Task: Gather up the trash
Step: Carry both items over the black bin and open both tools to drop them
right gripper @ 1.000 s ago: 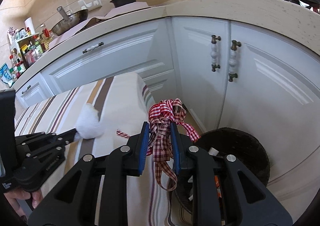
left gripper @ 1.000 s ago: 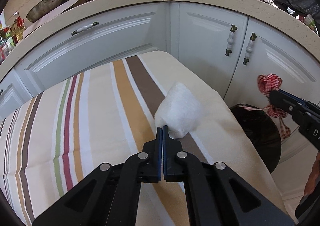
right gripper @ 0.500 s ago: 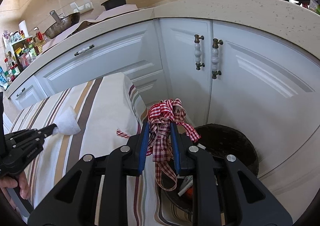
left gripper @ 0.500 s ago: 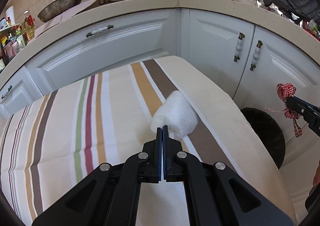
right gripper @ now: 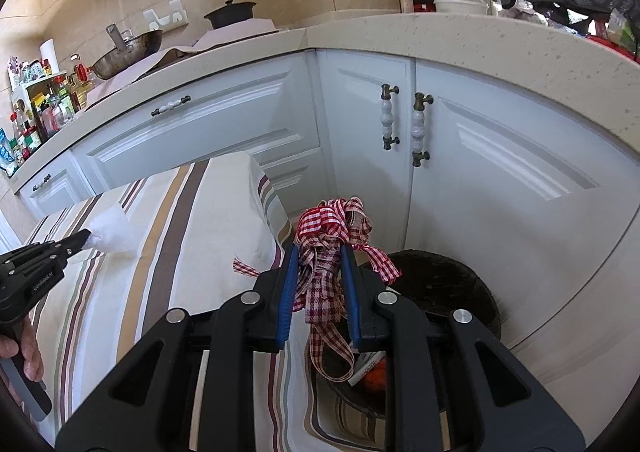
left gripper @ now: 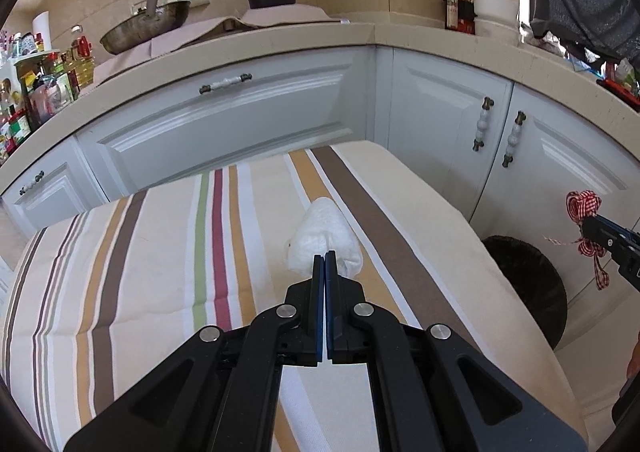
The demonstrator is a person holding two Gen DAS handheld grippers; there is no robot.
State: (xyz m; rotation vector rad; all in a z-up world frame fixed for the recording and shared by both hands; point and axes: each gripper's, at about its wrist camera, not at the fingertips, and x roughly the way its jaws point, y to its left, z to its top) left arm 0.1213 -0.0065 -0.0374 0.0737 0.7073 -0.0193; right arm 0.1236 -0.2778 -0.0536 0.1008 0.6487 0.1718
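My left gripper is shut on the near edge of a crumpled white tissue and holds it over the striped tablecloth; it also shows in the right wrist view with the tissue. My right gripper is shut on a red-and-white checked ribbon bow, held above the dark round trash basket on the floor. The ribbon's tails hang down over the basket. The bow and the basket show at the right of the left wrist view.
White cabinets with handles stand close behind the basket. The countertop holds a wok, a pot, bottles and bowls. The basket holds some trash. The table's right edge borders the basket.
My left gripper has pulled back and risen with the tissue. My right gripper has moved right with the ribbon, further over the basket.
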